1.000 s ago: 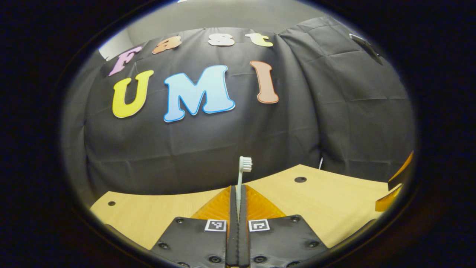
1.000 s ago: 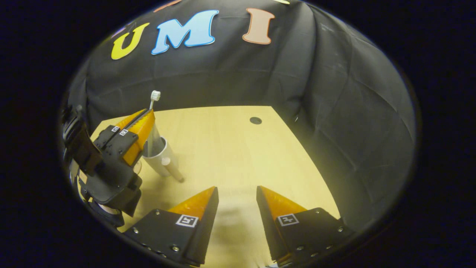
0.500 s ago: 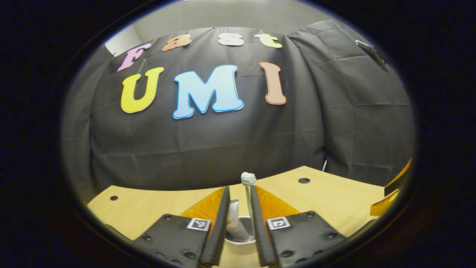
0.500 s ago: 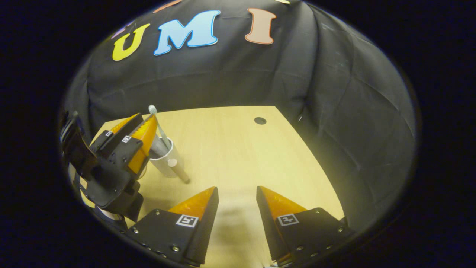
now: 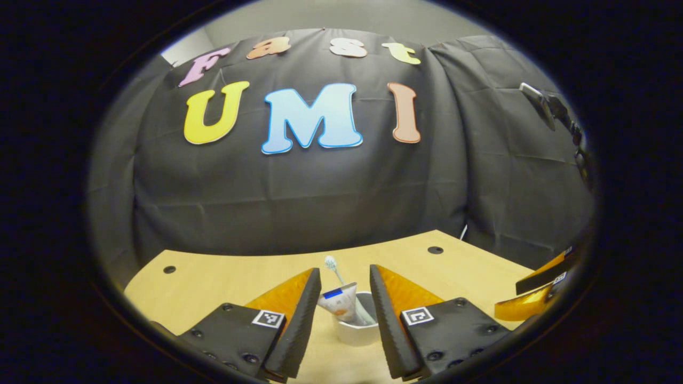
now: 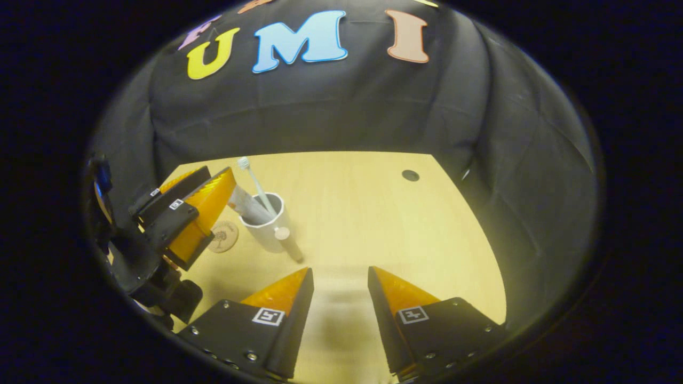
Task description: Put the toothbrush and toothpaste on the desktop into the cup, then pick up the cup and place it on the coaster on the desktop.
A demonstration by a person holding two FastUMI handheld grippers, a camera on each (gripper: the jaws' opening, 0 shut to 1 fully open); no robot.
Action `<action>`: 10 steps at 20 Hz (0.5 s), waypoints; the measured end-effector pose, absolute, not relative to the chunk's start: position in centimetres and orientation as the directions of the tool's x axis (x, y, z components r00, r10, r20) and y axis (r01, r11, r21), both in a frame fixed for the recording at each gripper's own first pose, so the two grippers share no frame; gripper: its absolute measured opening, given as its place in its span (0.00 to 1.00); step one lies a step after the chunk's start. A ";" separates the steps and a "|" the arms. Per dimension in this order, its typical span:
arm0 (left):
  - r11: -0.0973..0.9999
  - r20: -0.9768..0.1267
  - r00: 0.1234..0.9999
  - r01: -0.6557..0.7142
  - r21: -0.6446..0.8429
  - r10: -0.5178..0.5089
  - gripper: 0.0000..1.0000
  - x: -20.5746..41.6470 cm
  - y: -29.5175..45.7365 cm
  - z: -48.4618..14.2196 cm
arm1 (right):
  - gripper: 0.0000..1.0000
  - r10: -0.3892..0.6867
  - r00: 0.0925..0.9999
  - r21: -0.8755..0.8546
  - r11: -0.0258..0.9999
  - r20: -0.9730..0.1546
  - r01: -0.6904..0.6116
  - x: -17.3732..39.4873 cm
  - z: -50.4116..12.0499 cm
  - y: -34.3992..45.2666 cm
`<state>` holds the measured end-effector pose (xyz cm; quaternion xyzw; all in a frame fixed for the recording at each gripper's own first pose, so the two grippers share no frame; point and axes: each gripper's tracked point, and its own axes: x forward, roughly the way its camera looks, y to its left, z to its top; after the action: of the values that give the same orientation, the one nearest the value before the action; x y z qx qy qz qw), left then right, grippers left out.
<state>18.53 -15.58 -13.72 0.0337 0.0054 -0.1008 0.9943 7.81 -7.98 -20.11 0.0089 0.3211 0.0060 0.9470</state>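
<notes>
On the desktop [image 6: 347, 213] stands the cup [image 6: 265, 229], holding both toothbrush [image 6: 255, 184] and toothpaste [image 6: 246, 204]; their lower ends are hidden inside it. Beside the cup lies the coaster [image 6: 224, 236], partly covered by the left gripper [image 6: 205, 192], whose jaws are parted and empty. Right gripper [image 6: 340, 277] likewise released, grasping nothing. From the left gripper view, the cup's base is cut off between the fingers [image 5: 299, 314].
</notes>
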 end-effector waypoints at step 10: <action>0.997 -0.024 0.997 0.079 0.024 -0.078 0.64 13.8 -8.4 -11.1 | 0.62 0.211 0.727 -0.038 0.950 -0.654 -0.310 11.1 -21.1 -3.5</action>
<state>13.78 -8.42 -11.11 0.0125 0.0117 -0.0394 0.9991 11.06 -3.47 -21.10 -0.0725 0.3417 0.1405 0.9264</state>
